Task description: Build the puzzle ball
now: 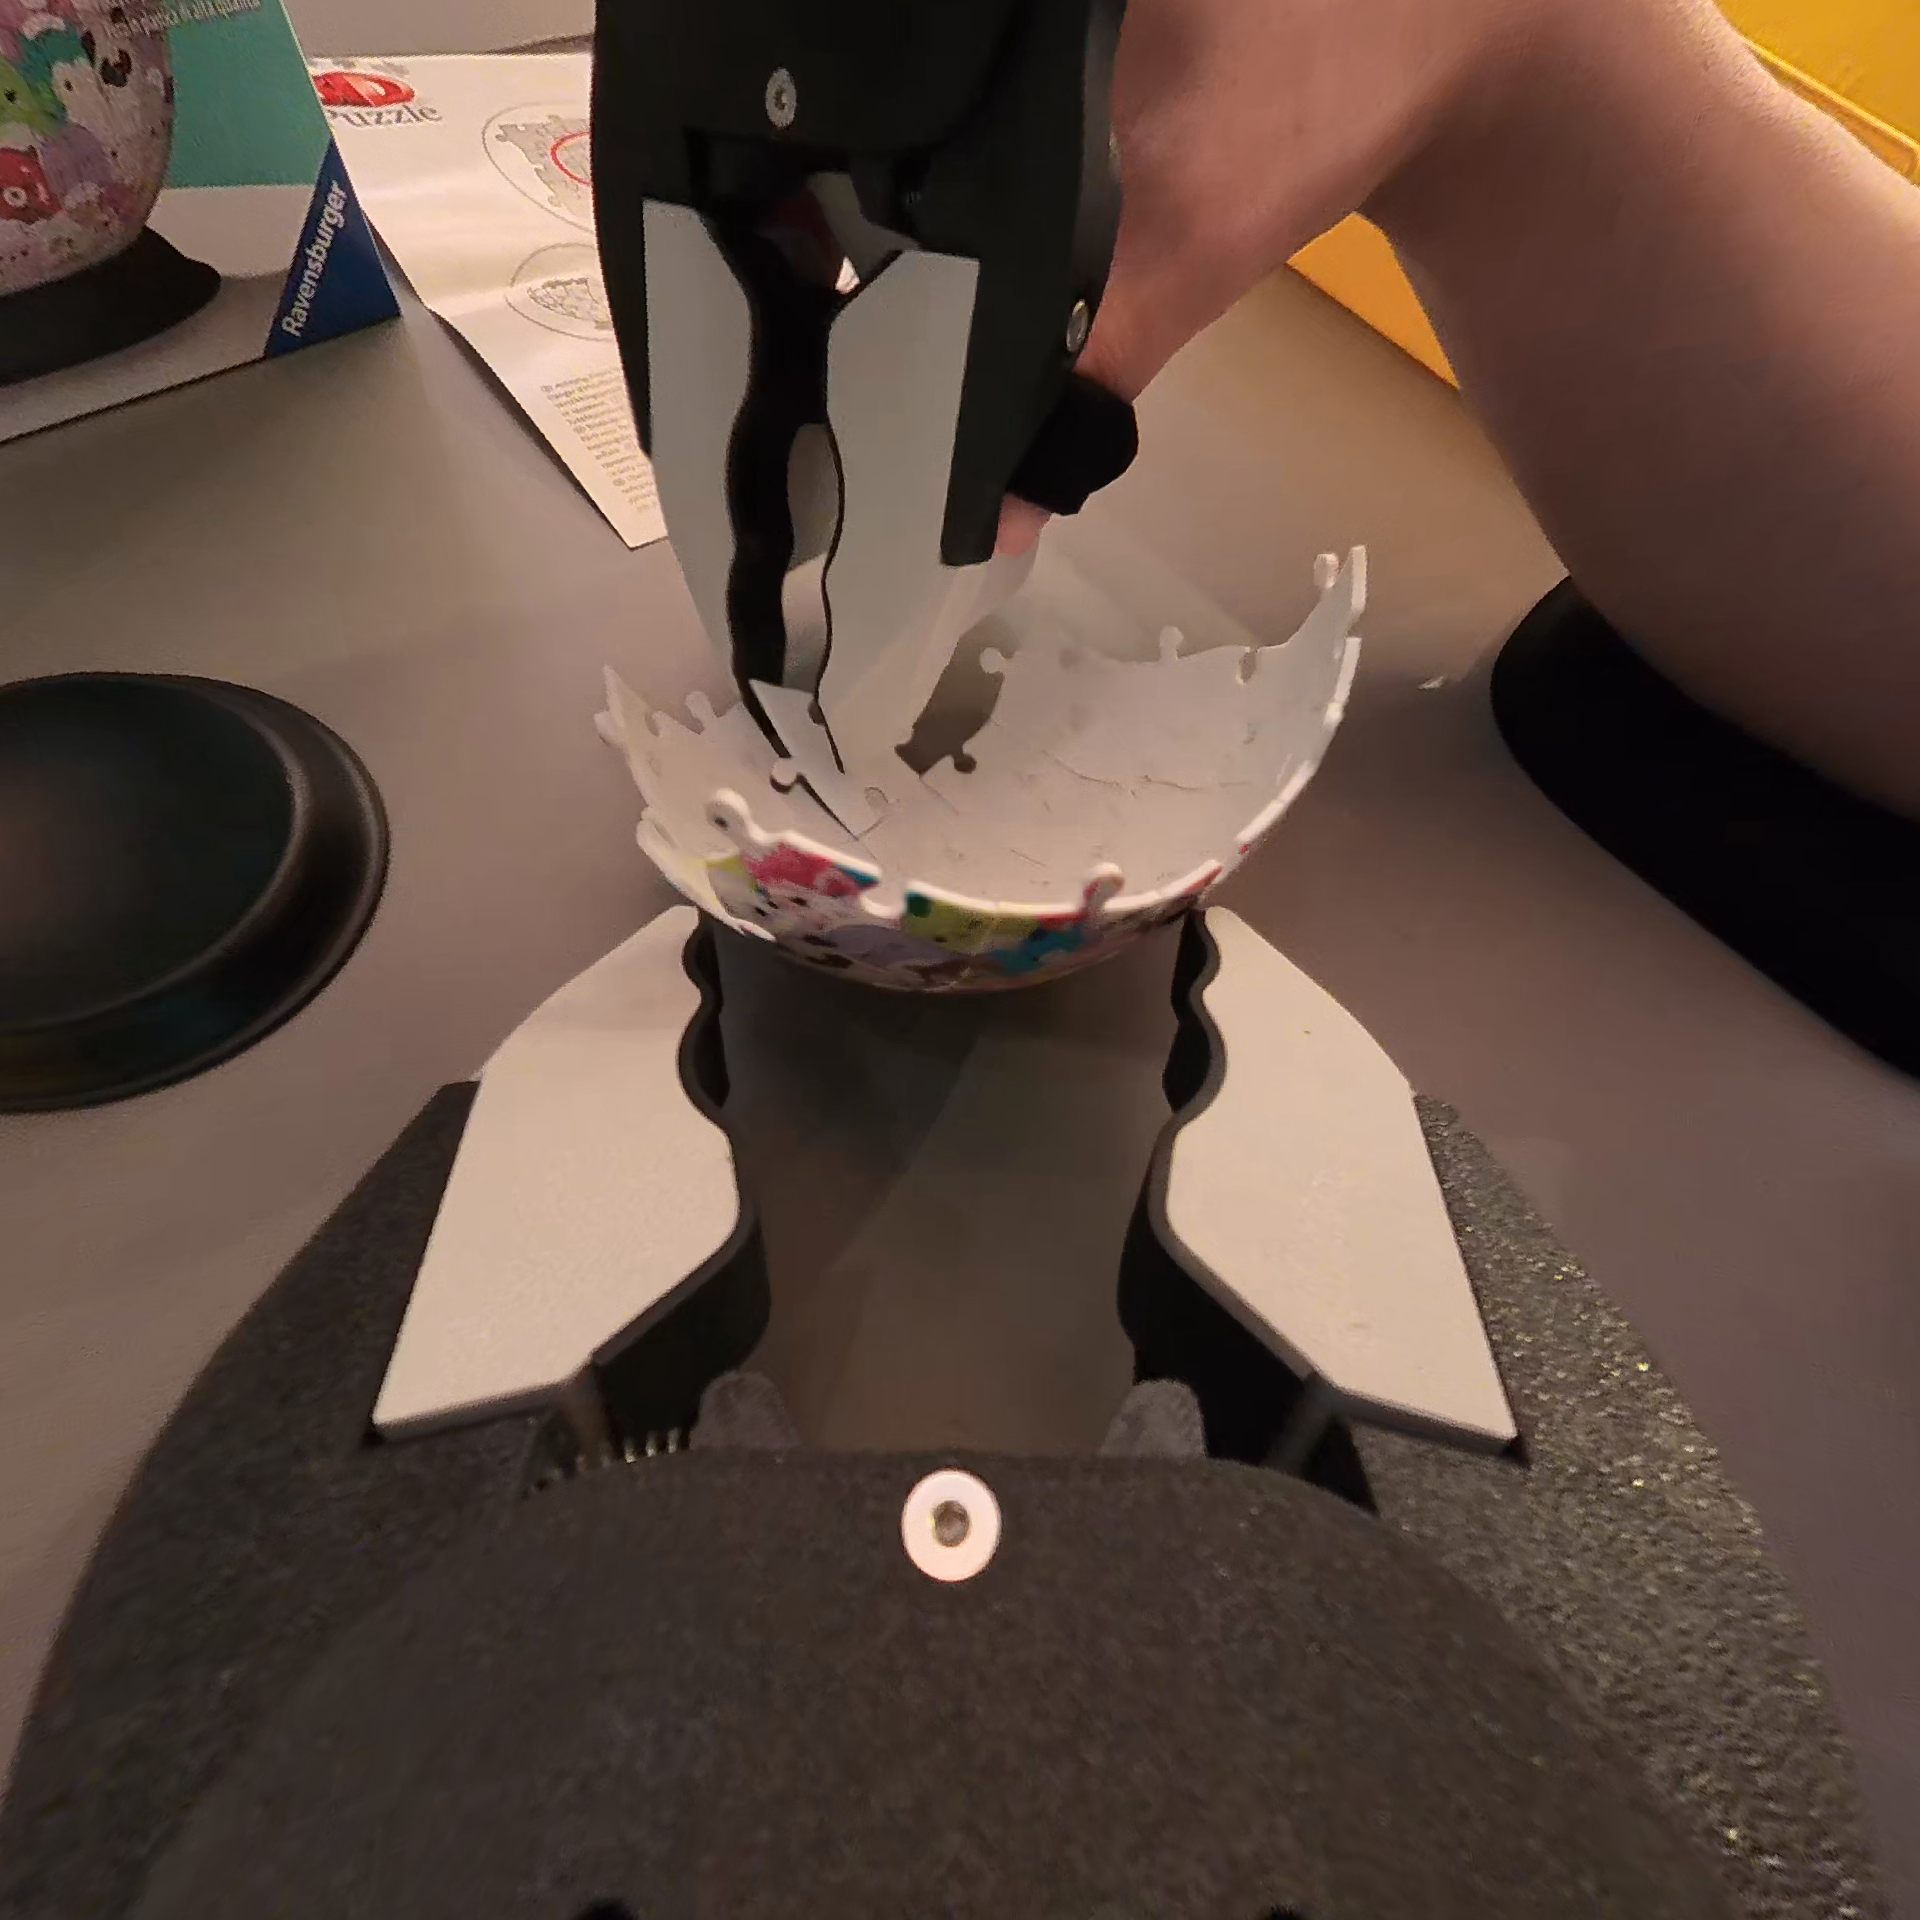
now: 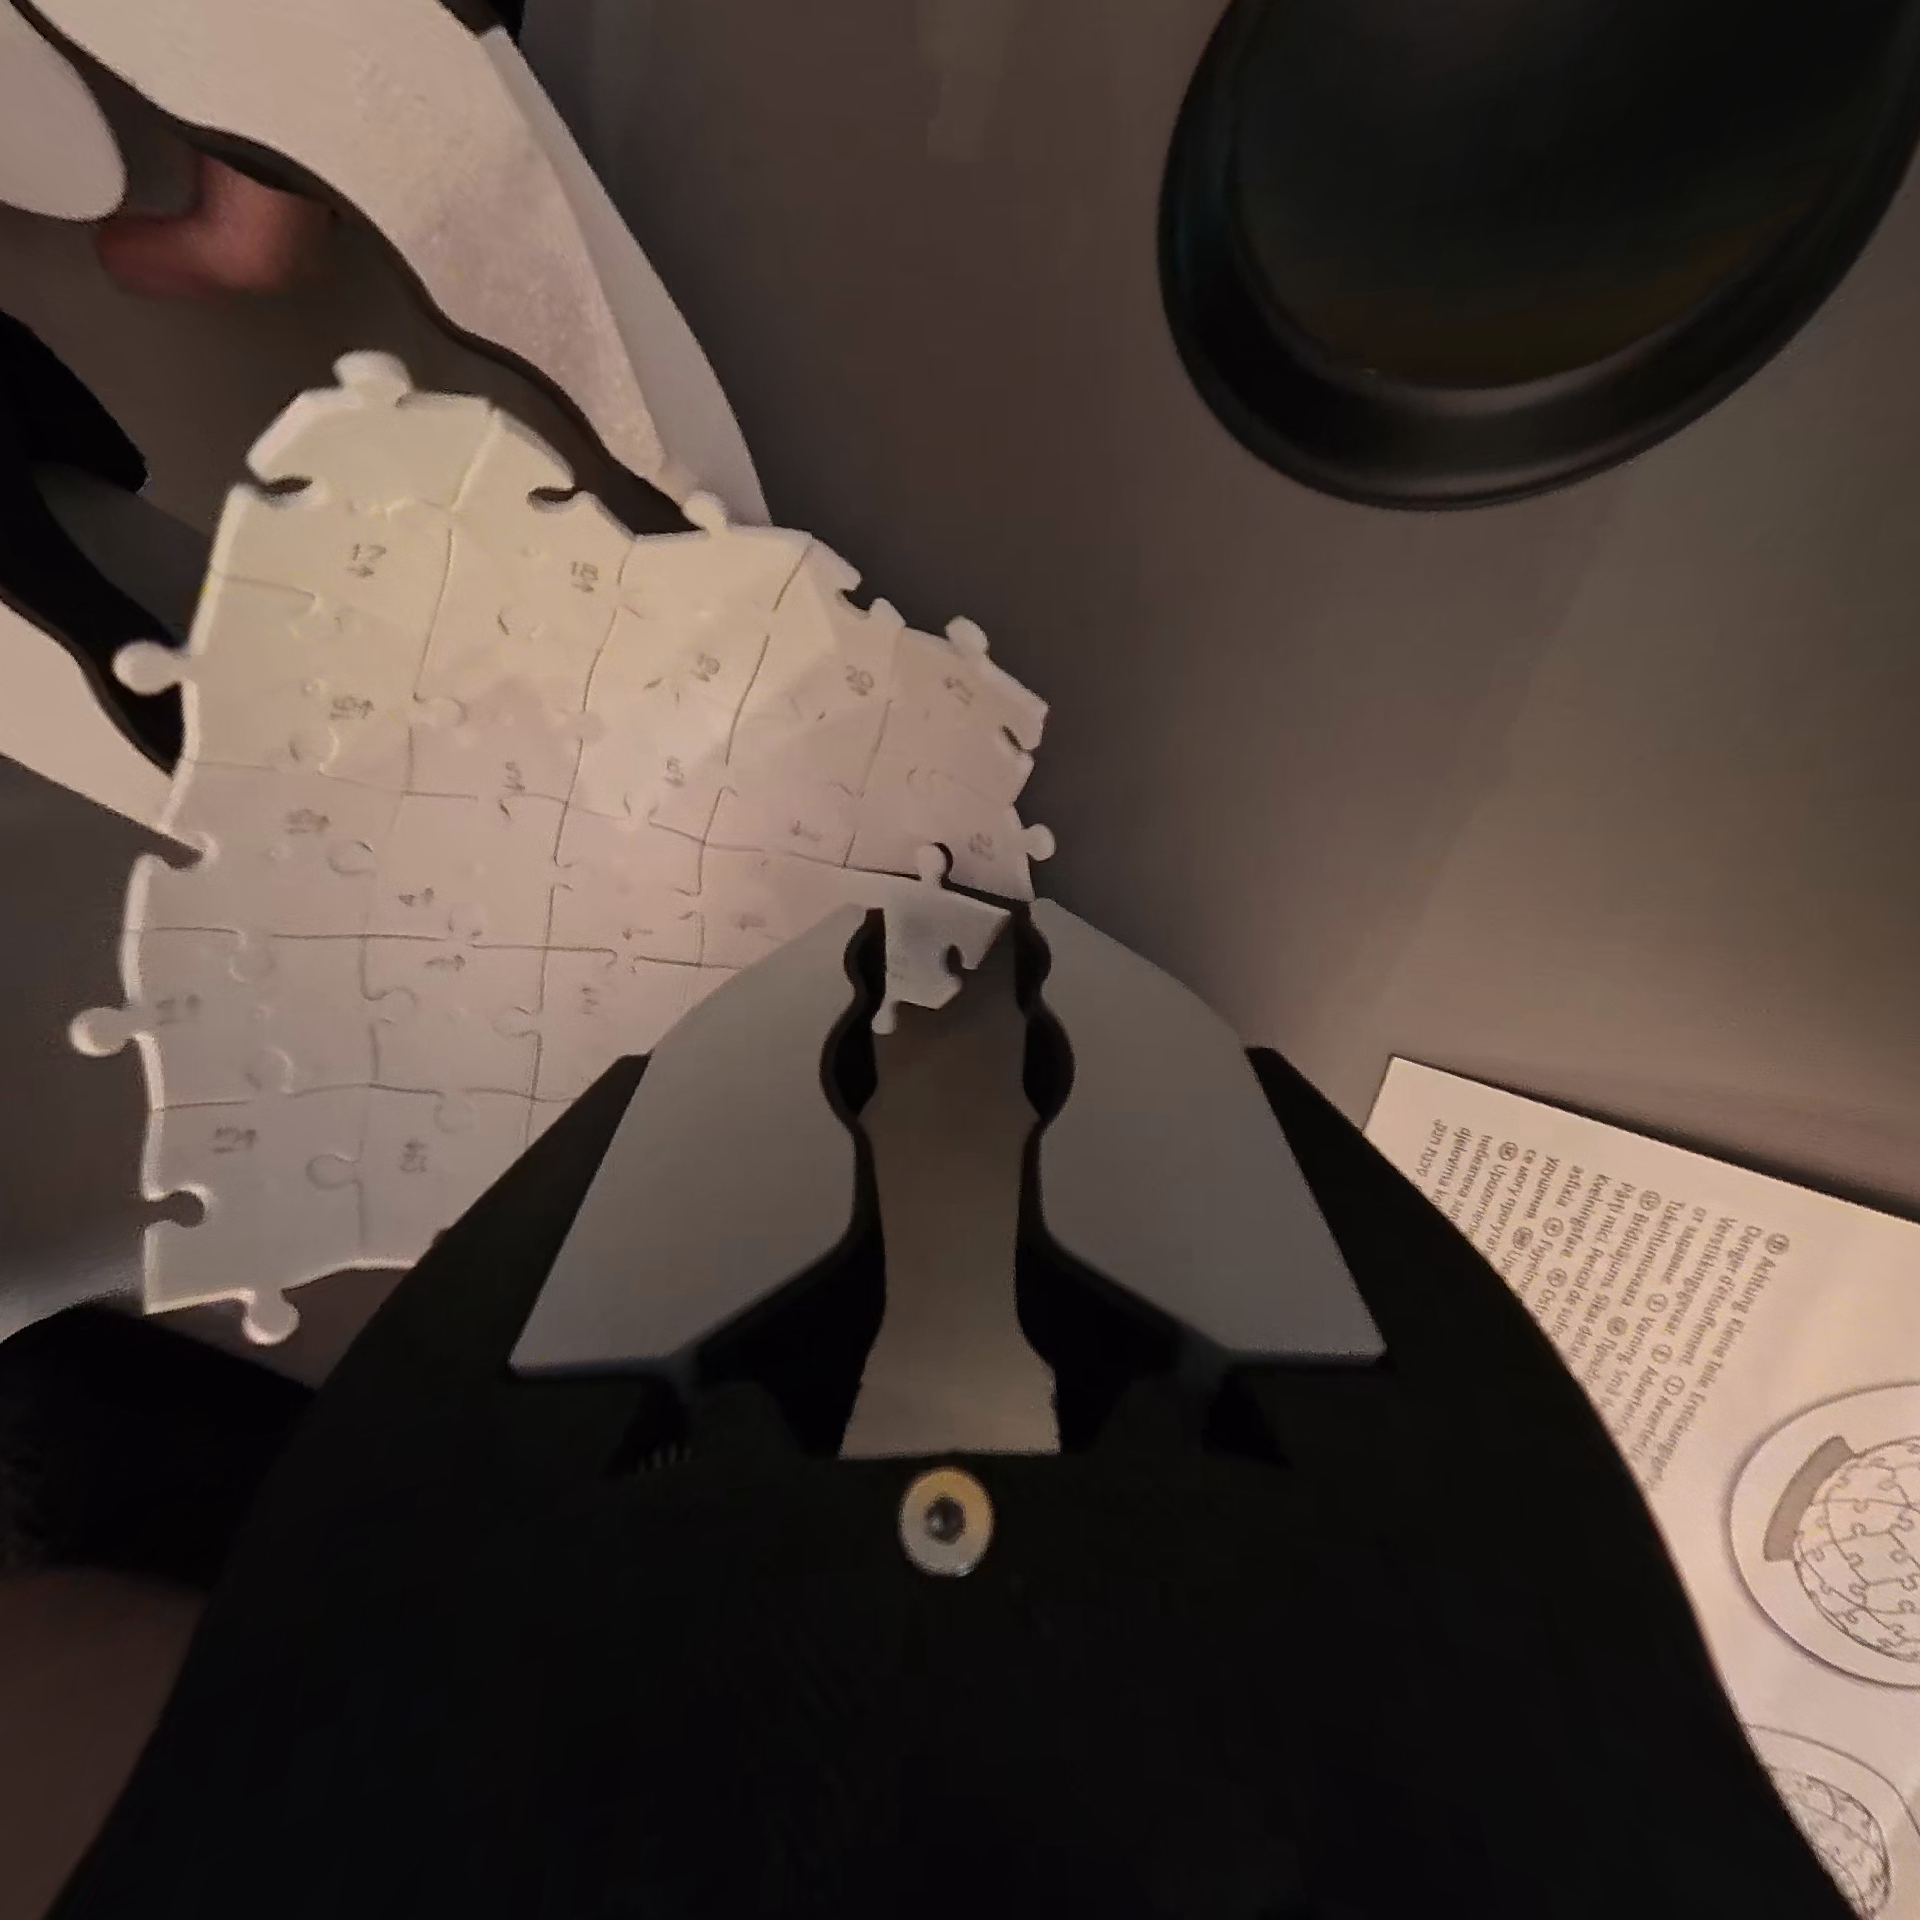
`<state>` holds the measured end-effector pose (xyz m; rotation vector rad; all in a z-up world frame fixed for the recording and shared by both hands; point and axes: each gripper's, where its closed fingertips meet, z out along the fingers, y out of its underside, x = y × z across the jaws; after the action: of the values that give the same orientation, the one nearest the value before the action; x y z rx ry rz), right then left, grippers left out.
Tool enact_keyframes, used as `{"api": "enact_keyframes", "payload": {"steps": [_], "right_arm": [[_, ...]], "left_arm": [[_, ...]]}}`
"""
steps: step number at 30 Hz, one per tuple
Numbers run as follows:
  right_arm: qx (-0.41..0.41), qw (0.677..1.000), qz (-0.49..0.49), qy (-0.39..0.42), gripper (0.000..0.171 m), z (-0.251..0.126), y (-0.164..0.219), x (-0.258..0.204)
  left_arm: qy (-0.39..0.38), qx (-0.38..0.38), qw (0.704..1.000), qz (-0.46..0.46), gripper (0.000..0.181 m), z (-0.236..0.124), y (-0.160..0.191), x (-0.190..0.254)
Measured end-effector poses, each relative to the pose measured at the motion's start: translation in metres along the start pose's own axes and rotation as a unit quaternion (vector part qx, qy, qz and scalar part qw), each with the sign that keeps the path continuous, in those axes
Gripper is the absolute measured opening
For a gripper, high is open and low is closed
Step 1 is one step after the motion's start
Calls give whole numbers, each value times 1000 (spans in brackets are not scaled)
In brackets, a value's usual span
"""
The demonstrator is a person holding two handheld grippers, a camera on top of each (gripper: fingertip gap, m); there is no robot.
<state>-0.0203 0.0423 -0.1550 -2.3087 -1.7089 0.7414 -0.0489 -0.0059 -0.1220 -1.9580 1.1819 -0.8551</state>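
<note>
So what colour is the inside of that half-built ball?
Plain white inside the half-built ball; clearest in the left wrist view.

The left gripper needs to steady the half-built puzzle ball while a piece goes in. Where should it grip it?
Pinch the puzzle ball's near rim wall, one finger inside and one outside, coming from the left gripper's side. The thin shell stands open upward, and the right gripper occupies the far-left rim.

Over on the left of the grey table sits a black round stand with a hollow middle, flat on the surface and touched by nothing. Far left corner, there's the teal puzzle box, and just beside it a white instruction sheet lies spread out (line drawings and fine print on it). Off to the right a dark rounded pad rests on the table, with something yellow behind it.
</note>
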Motion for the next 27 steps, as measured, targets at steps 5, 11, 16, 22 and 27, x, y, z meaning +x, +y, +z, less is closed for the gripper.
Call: {"api": "enact_keyframes", "payload": {"steps": [5,11,16,22,27], "right_arm": [[4,1000,3,9,27,-1,-1,2],[10,1000,13,20,24,-1,-1,7],[28,999,7,31,27,-10,-1,11],[56,998,24,2,31,-21,1,8],[66,995,71,-35,31,-32,15,2]], "left_arm": [[2,2,1000,-1,82,1,-1,1],[-5,2,1000,-8,83,4,-3,-2],[-4,1,1000,-10,83,4,0,-2],[-7,0,1000,-14,86,2,7,-4],[-7,2,1000,-20,86,-2,12,-1]]}}
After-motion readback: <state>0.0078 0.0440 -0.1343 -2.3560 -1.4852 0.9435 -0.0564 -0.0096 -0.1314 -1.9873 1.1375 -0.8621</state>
